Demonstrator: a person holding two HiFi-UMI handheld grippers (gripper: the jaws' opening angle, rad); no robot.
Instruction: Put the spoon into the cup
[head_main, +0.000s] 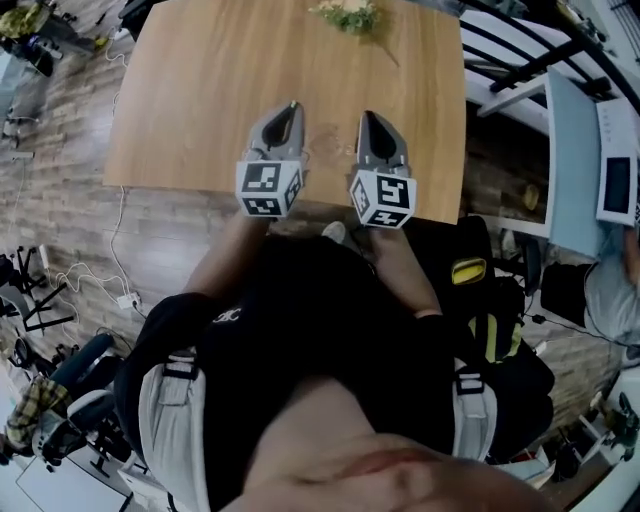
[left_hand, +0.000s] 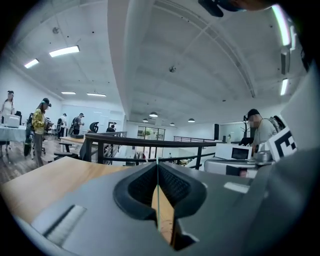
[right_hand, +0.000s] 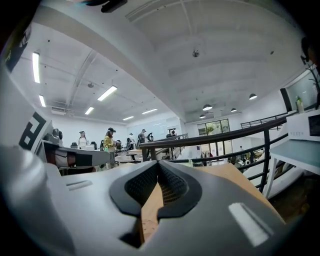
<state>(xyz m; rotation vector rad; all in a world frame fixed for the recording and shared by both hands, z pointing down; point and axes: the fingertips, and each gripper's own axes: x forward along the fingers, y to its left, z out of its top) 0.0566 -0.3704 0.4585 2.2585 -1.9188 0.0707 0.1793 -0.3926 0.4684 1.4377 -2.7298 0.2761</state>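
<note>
The left hand-held grey gripper (head_main: 292, 104) hovers over the near part of the light brown wooden table (head_main: 200, 80), its jaws pressed together at the tips with nothing between them. Just beside it, the right grey gripper (head_main: 368, 114) is likewise closed and empty. A small green leafy sprig (head_main: 347, 14) lies at the table's far edge. No view shows the spoon or cup.

Far ahead of the left tool (head_main: 291, 106) and right tool (head_main: 369, 116), a leafy green thing (head_main: 347, 14) on the desk (head_main: 200, 90) is cut off by the top edge and too blurred to name. Hands are hidden behind both tools' marker cubes (head_main: 268, 189).
</note>
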